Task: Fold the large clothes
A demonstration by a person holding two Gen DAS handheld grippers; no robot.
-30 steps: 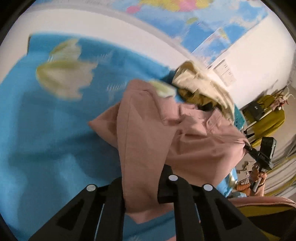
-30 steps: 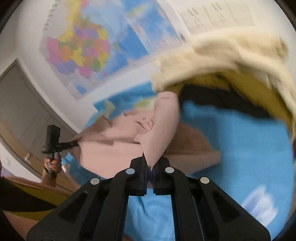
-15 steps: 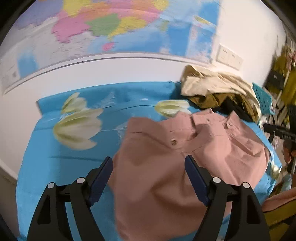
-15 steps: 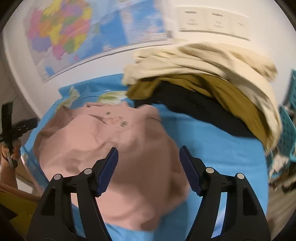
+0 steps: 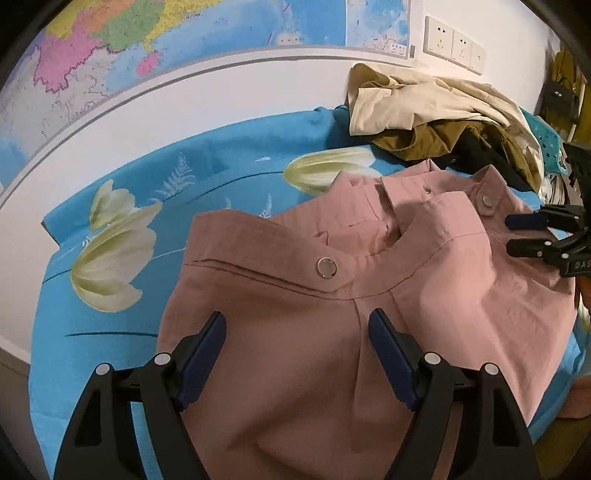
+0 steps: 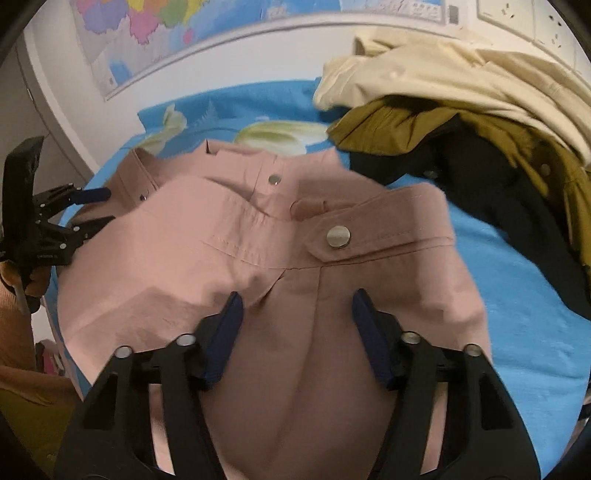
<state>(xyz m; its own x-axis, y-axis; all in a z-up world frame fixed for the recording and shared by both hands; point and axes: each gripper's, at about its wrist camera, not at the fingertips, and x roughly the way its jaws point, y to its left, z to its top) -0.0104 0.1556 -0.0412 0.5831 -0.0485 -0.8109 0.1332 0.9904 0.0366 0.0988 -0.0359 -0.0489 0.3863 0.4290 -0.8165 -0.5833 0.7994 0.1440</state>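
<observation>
The pink garment point(image 5: 424, 295) lies spread on the blue floral sheet point(image 5: 110, 325), near a pile of clothes point(image 6: 461, 103). The left claw point(image 5: 297, 354) and right claw point(image 6: 297, 332) both stand apart above it, holding nothing

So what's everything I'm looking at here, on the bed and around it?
Pink garment: one, dusty pink with metal snaps, spread on the bedsheet under both grippers.
Bedsheet: one, bright blue with pale flowers, covering the bed.
Clothes pile: cream, olive and black pieces, heaped at the far right of the bed.
Map: one, multicoloured, on the wall behind.
Wall sockets: white, right of the map.
Left gripper: black, blue-padded fingers open above the garment.
Right gripper: same, open.
</observation>
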